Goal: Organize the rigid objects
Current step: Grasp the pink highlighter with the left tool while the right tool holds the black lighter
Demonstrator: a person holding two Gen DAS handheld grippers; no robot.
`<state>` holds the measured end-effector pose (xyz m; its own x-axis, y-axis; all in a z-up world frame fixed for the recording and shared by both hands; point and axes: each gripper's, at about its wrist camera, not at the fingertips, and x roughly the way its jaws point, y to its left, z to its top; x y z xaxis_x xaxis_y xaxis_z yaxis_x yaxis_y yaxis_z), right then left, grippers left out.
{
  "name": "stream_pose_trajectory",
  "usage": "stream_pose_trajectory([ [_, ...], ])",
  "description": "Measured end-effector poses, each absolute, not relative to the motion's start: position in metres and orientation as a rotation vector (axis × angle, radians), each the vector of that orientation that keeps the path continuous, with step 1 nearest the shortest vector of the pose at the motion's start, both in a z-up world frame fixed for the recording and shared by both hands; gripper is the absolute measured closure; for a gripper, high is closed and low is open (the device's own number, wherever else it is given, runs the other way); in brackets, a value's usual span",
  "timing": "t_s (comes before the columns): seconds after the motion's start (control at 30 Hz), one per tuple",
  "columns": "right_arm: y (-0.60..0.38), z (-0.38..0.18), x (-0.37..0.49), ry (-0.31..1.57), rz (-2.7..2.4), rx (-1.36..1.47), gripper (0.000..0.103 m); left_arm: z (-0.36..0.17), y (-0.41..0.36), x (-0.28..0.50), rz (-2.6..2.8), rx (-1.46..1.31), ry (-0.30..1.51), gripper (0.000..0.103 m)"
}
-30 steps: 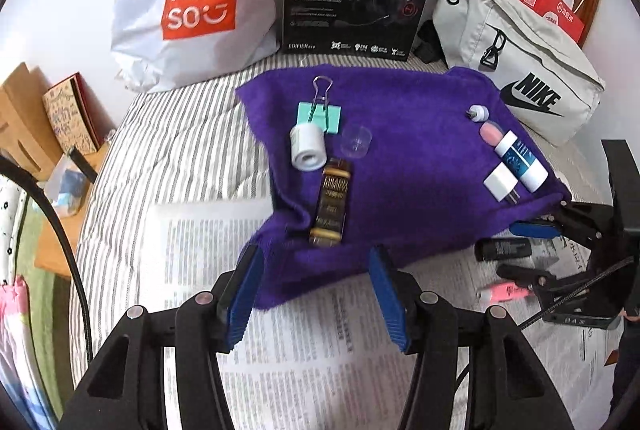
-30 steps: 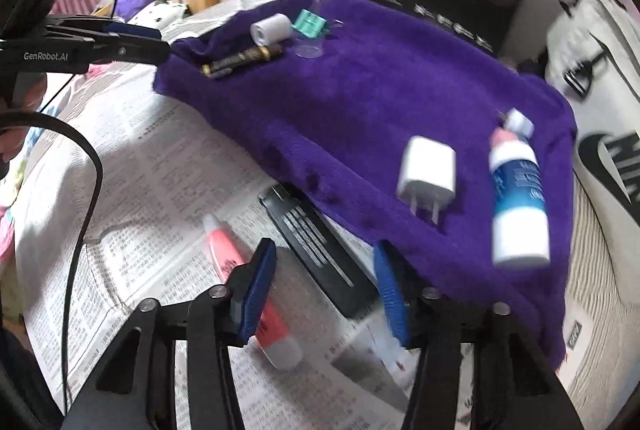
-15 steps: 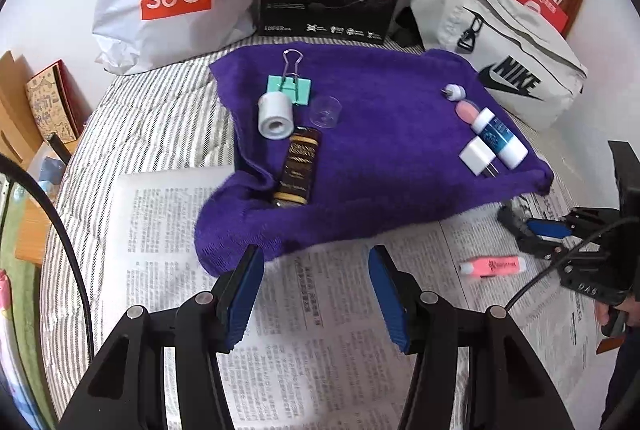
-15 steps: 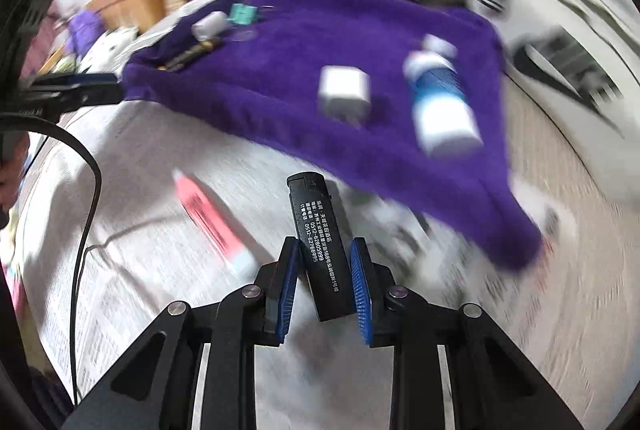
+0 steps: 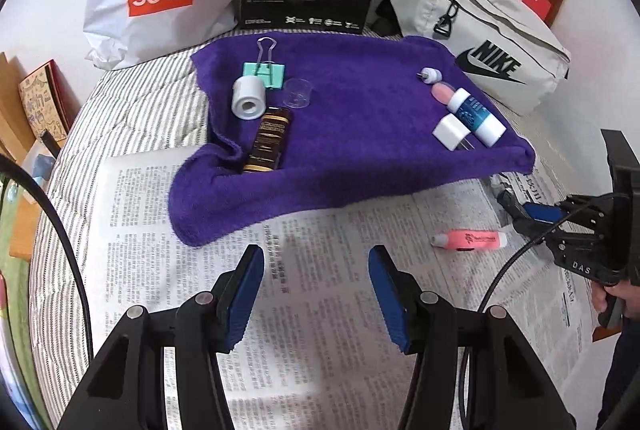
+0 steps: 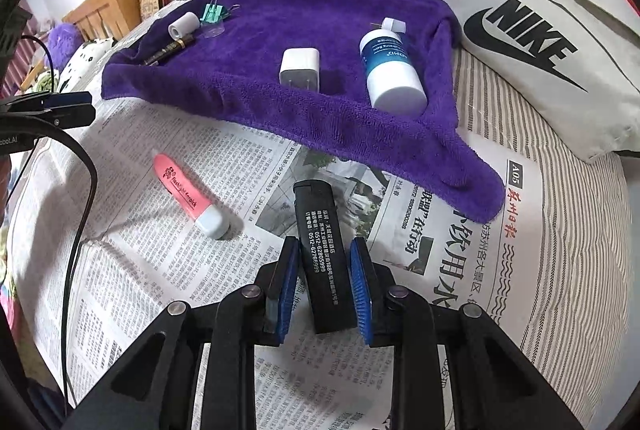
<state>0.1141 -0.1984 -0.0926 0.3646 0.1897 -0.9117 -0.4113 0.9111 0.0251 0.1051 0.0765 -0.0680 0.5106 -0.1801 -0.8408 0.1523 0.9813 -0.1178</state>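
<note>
Gripping a black lighter (image 6: 325, 262) between its blue pads, the right gripper (image 6: 325, 284) tilts steeply down over the newspaper (image 6: 168, 270), just beside a pink tube (image 6: 188, 196). The lighter sits near the edge of the purple towel (image 6: 288, 30), which carries a white charger (image 6: 300, 68) and a bottle (image 6: 390, 70). The left gripper (image 5: 316, 290) hangs over the newspaper too, angled downward, jaws apart and empty.
</note>
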Motion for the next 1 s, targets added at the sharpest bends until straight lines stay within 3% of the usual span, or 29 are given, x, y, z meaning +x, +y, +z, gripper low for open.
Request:
stream_pose_trajectory([
  [0.5,-0.244,-0.091,0.081,1.139,0.326,-0.122,0.079,-0.070,-0.018,0.116,-0.446,0.214,0.976,0.050],
  [0.67,-0.244,-0.091,0.080,1.129,0.331,-0.115,0.079,-0.079,-0.034,0.114,-0.510,0.349,0.977,0.036],
  [1.0,-0.249,-0.091,0.080,1.128,0.357,-0.093,0.079,-0.098,-0.052,0.125,-0.643,0.507,1.011,0.035],
])
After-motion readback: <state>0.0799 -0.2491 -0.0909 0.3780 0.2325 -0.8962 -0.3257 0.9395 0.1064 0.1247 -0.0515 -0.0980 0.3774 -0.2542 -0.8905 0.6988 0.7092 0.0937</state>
